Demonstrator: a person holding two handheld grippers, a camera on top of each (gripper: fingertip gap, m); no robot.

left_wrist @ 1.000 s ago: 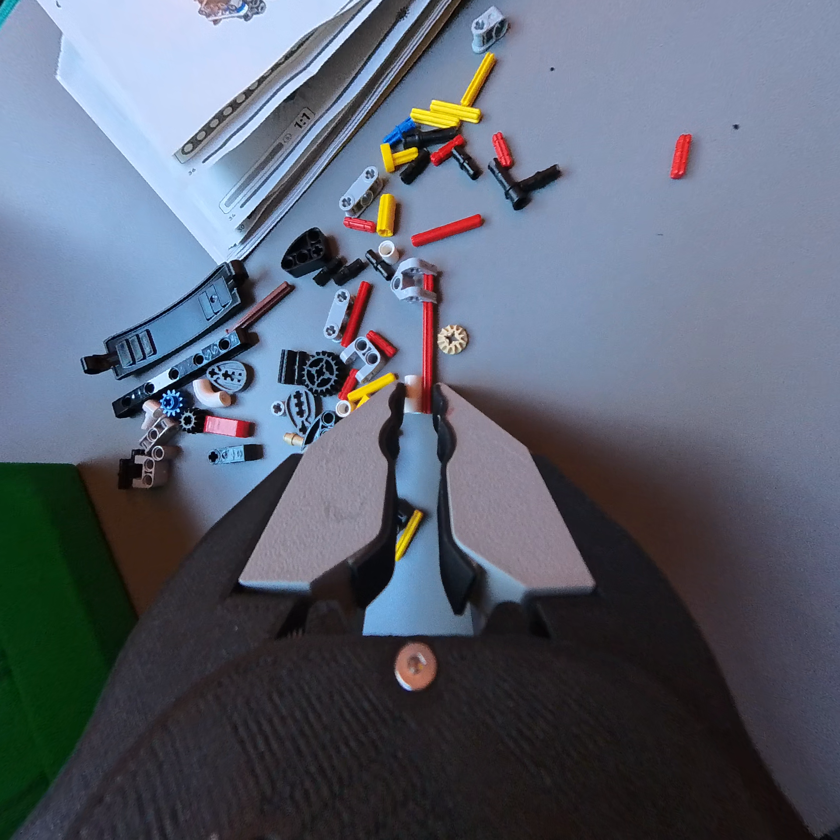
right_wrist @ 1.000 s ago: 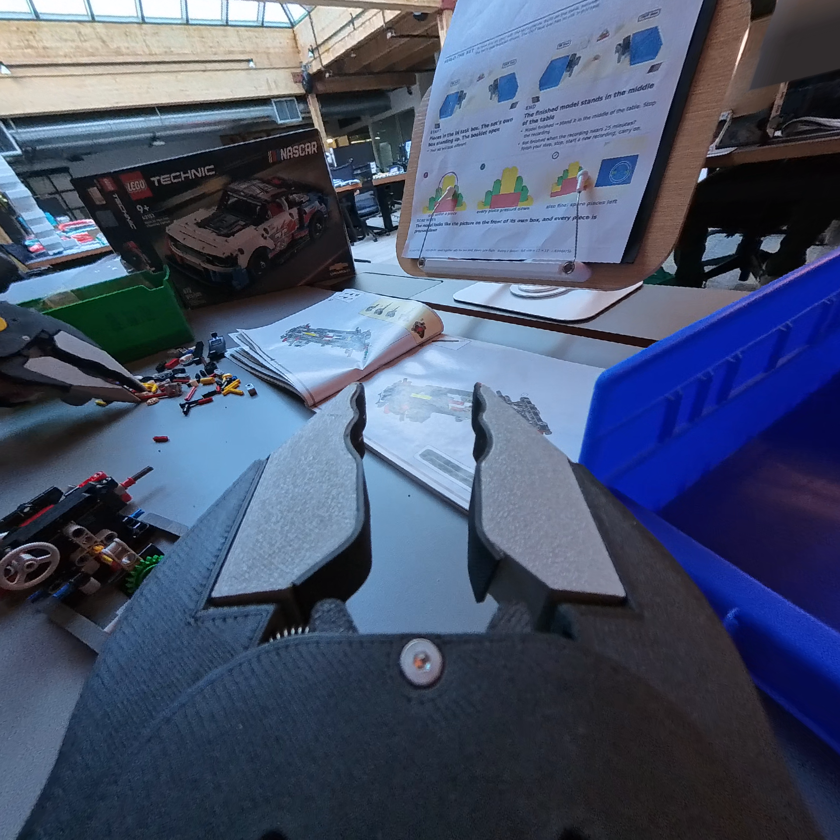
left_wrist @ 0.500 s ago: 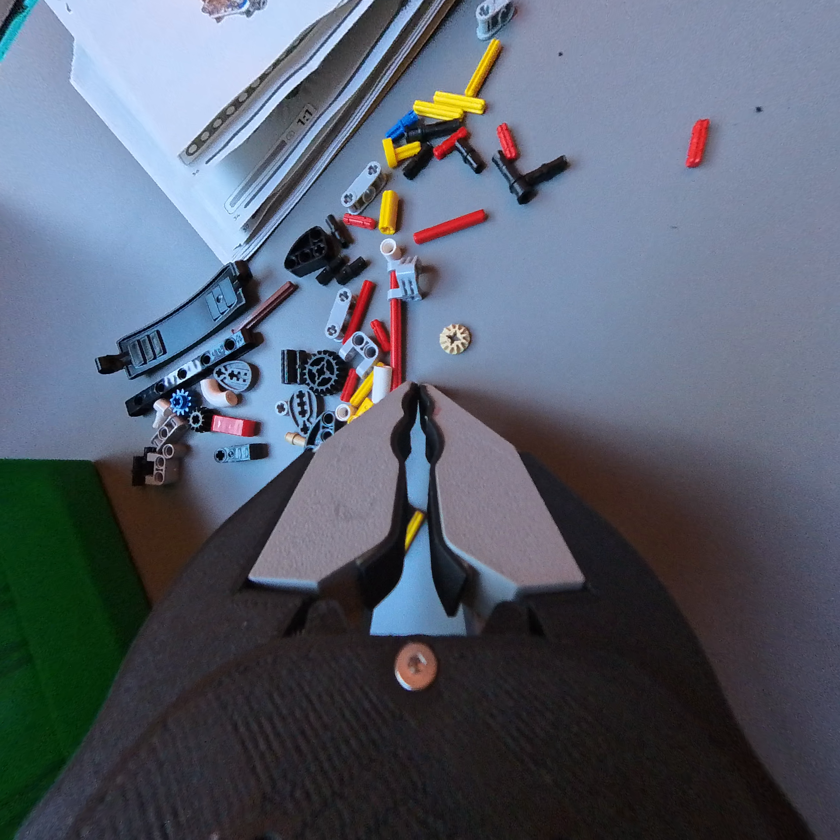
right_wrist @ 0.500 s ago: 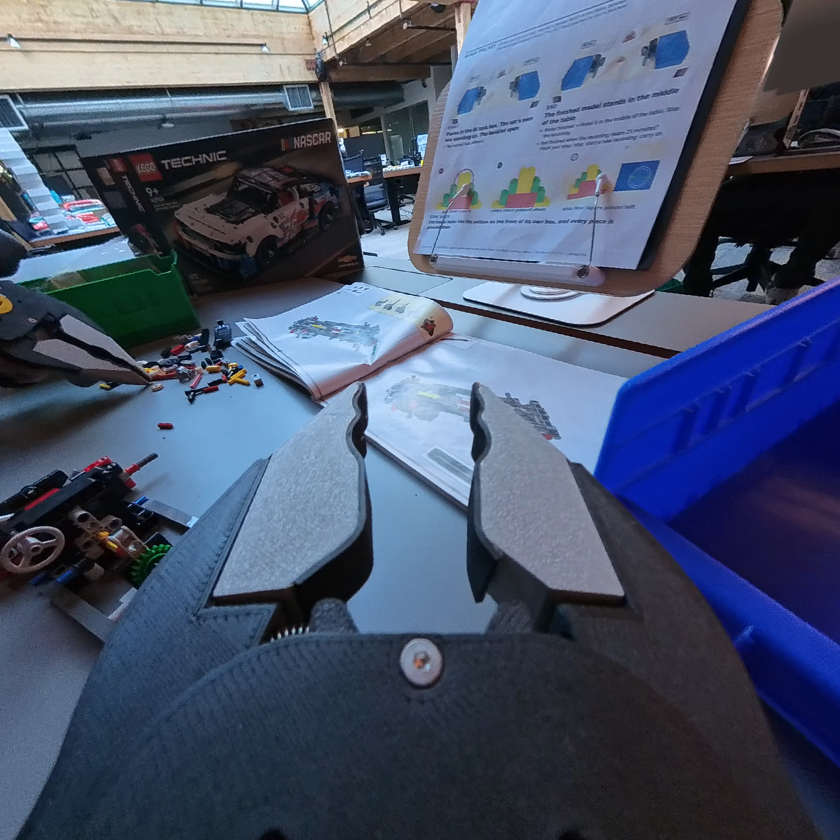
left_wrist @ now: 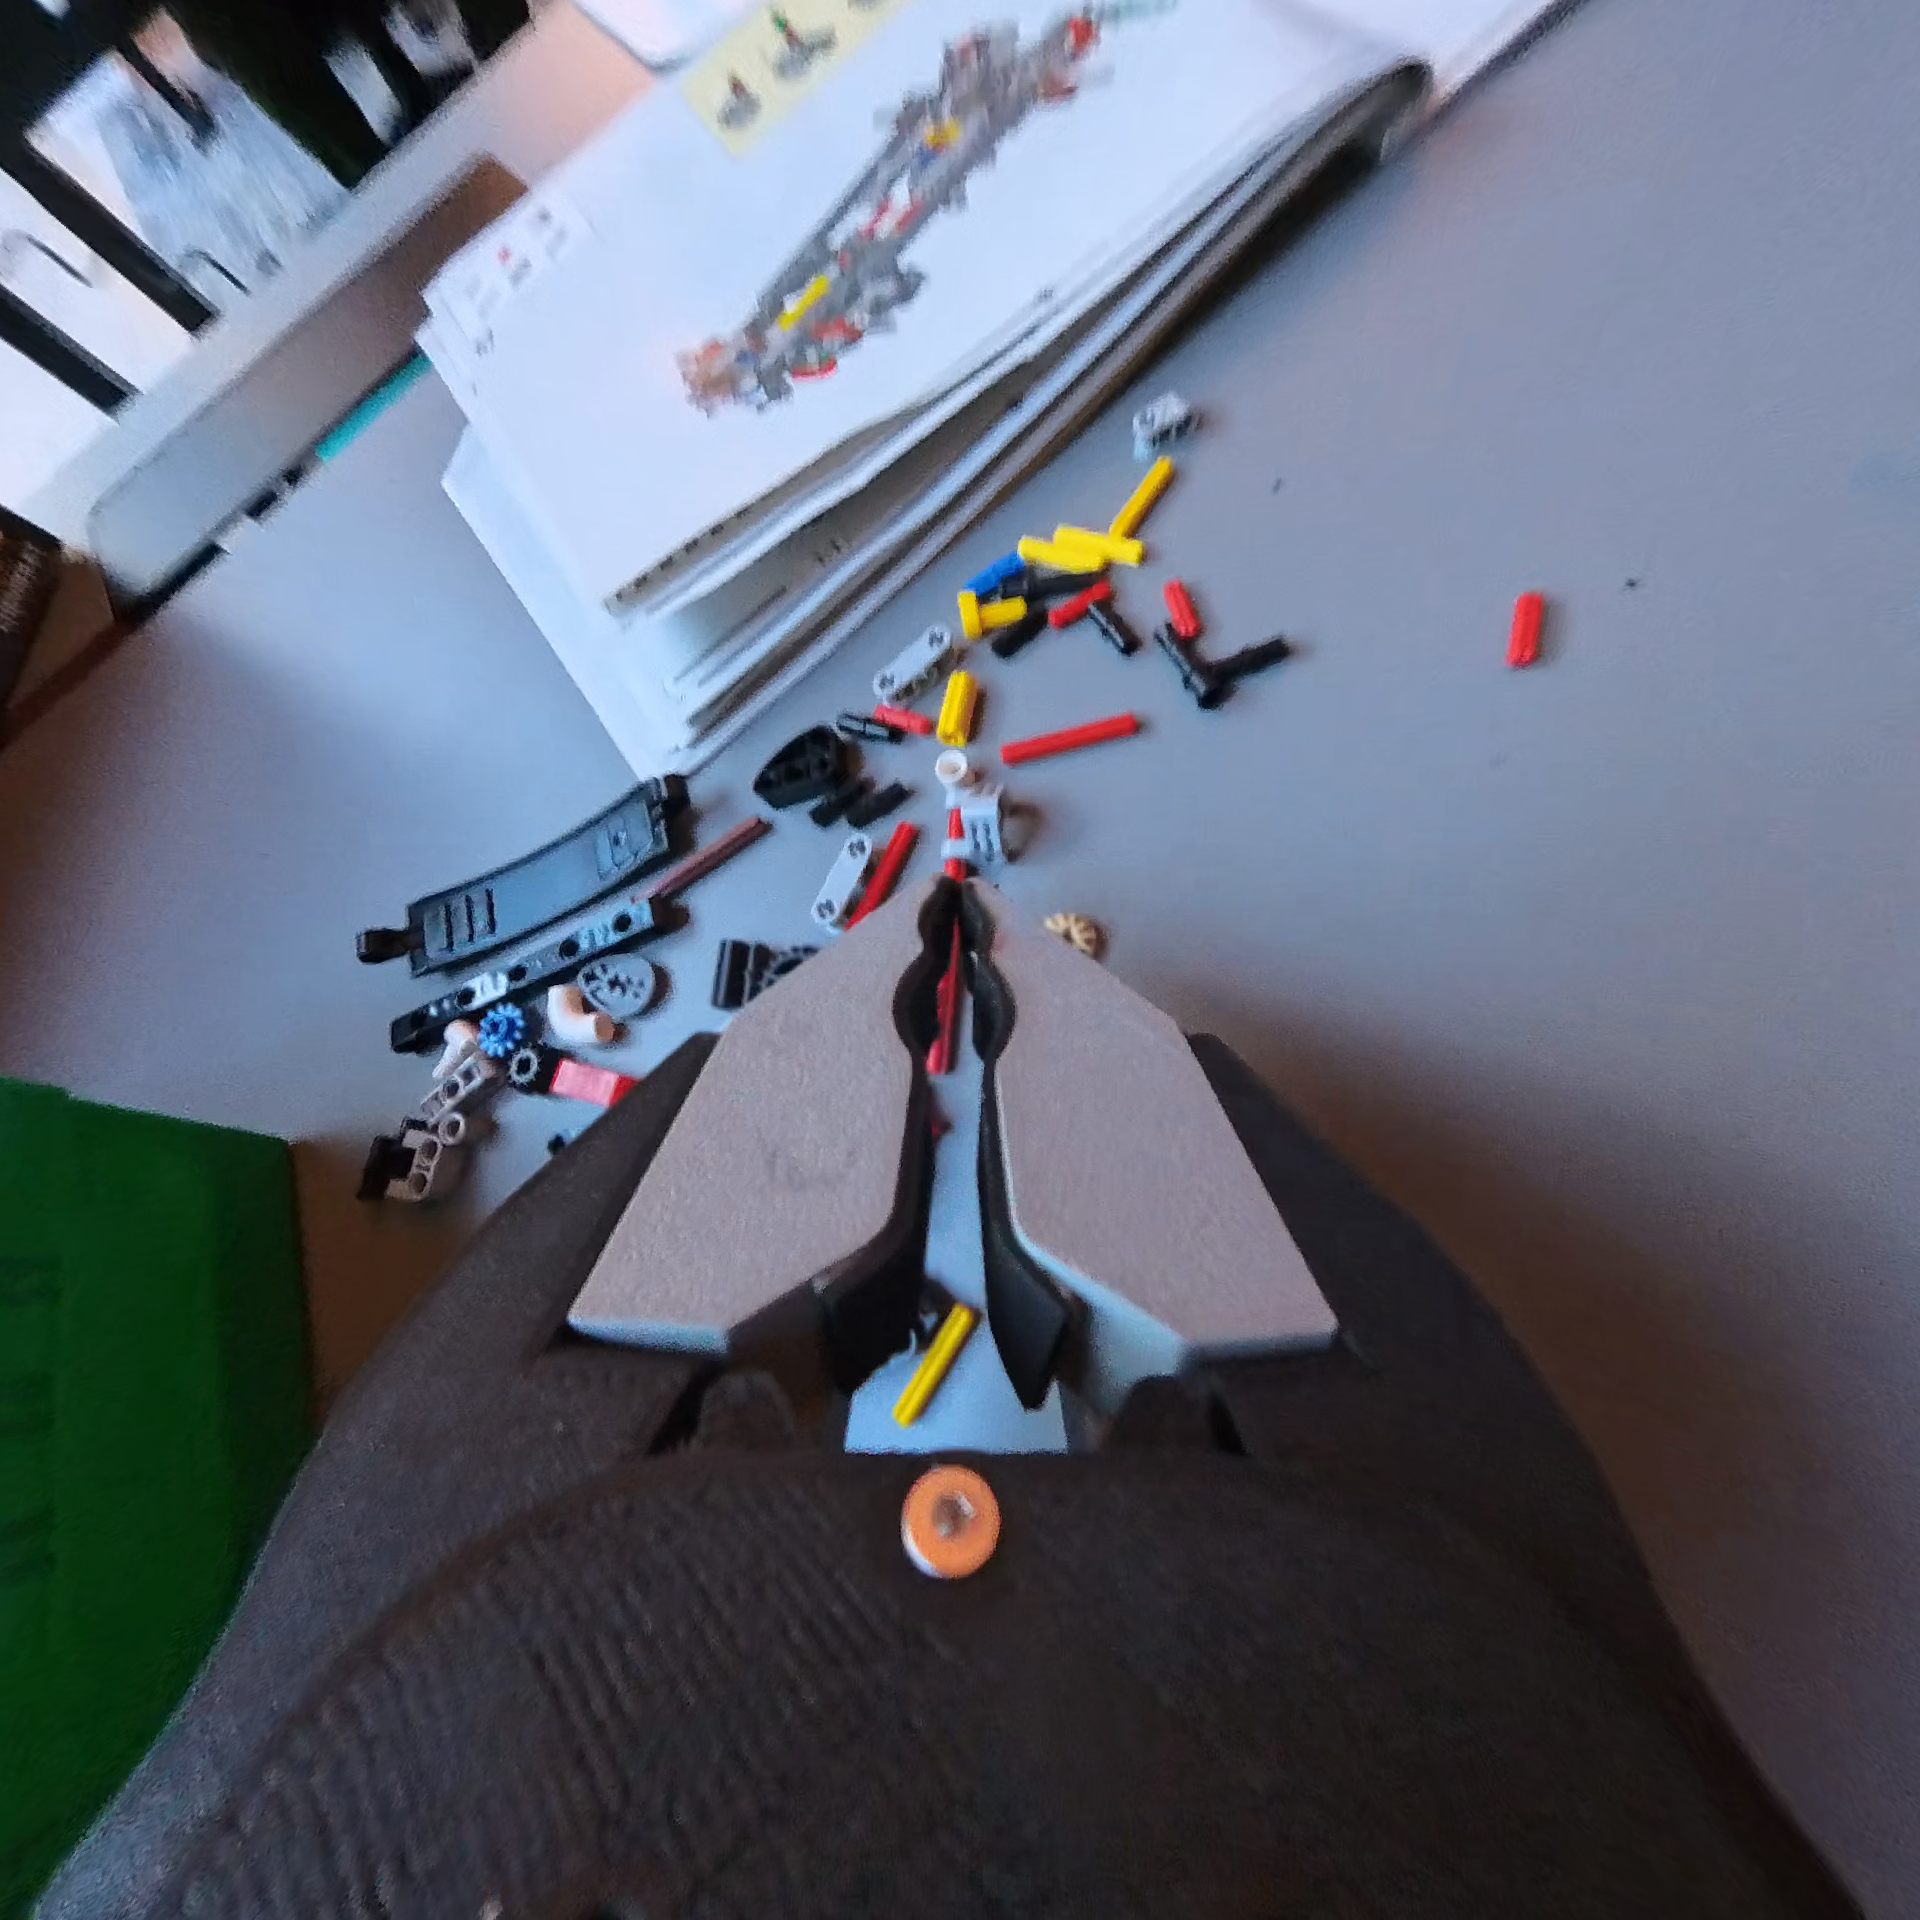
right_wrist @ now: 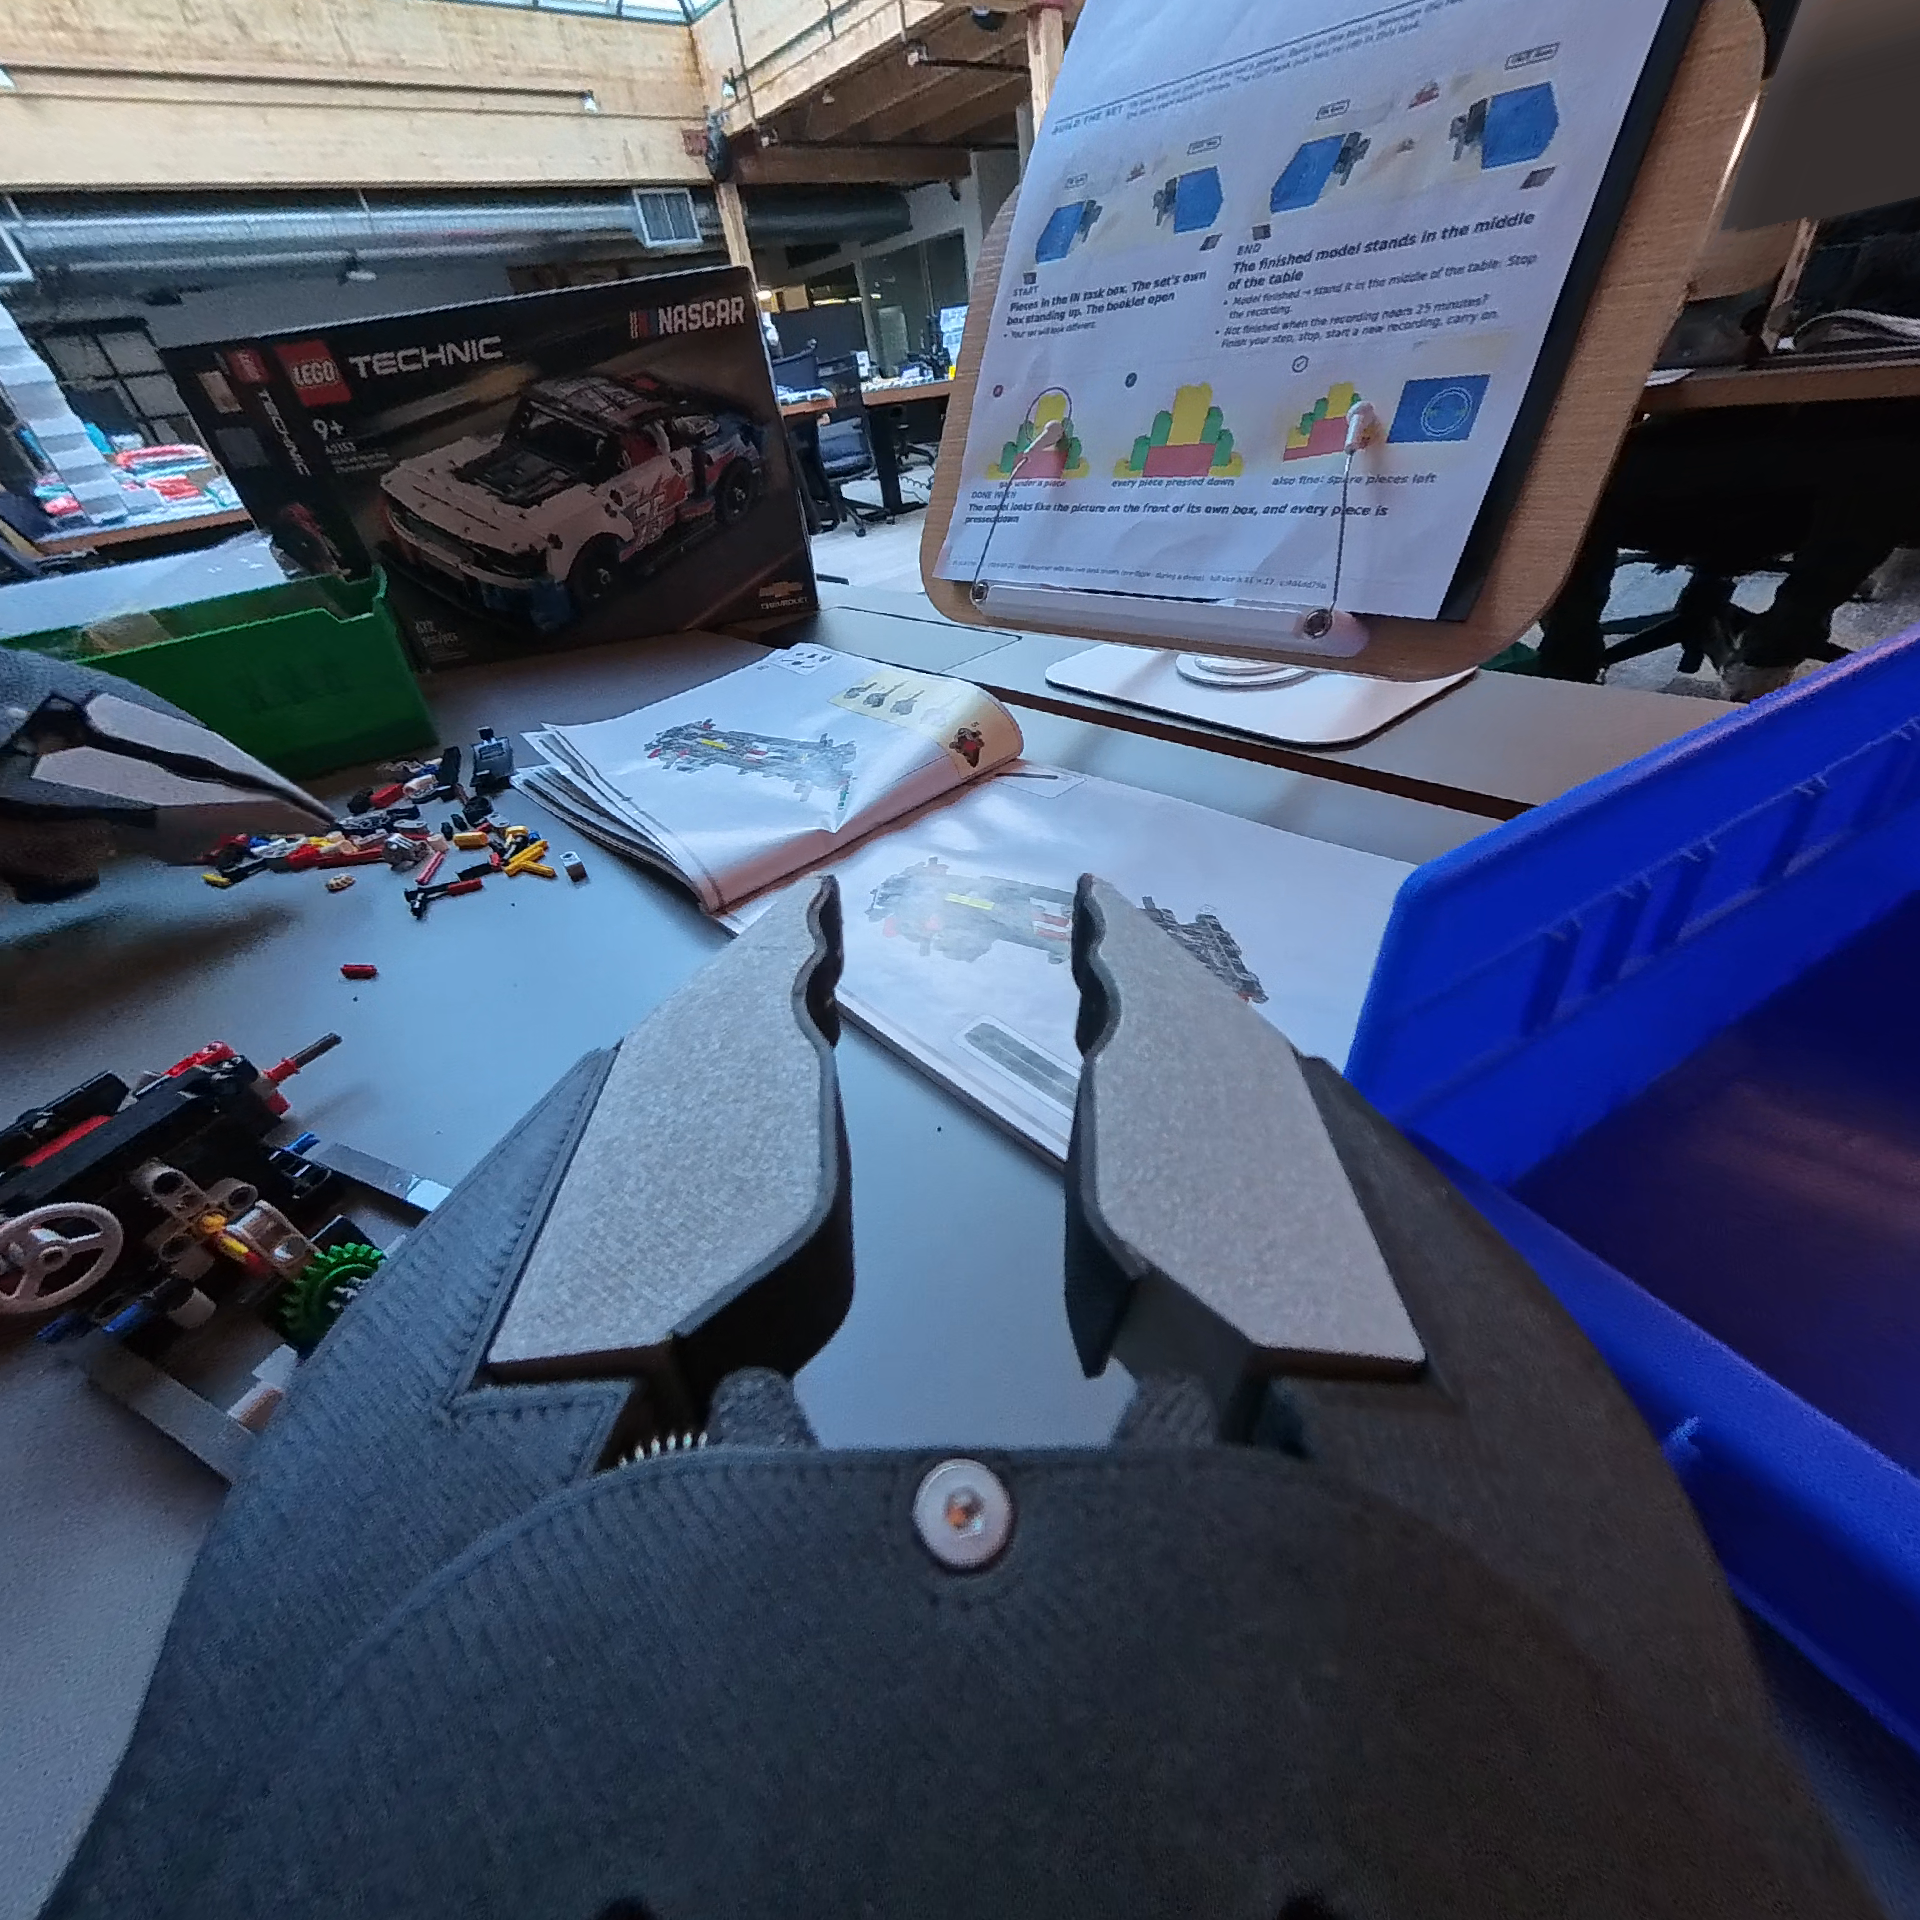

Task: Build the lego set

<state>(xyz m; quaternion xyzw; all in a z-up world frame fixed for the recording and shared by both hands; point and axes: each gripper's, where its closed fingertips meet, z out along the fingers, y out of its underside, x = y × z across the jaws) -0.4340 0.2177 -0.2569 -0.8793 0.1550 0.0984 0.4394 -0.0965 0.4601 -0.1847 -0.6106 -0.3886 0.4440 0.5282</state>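
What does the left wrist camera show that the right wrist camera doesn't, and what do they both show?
Only the left wrist view: the left gripper shut on a thin red axle carrying a grey connector, and a yellow axle under its fingers.

Only the right wrist view: the right gripper open and holding nothing, a blue bin, a part-built model, the set's box and an instruction stand.

Both: the loose parts, open booklet and green bin.

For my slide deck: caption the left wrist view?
Left gripper shut on a red axle among scattered building pieces beside an open booklet.
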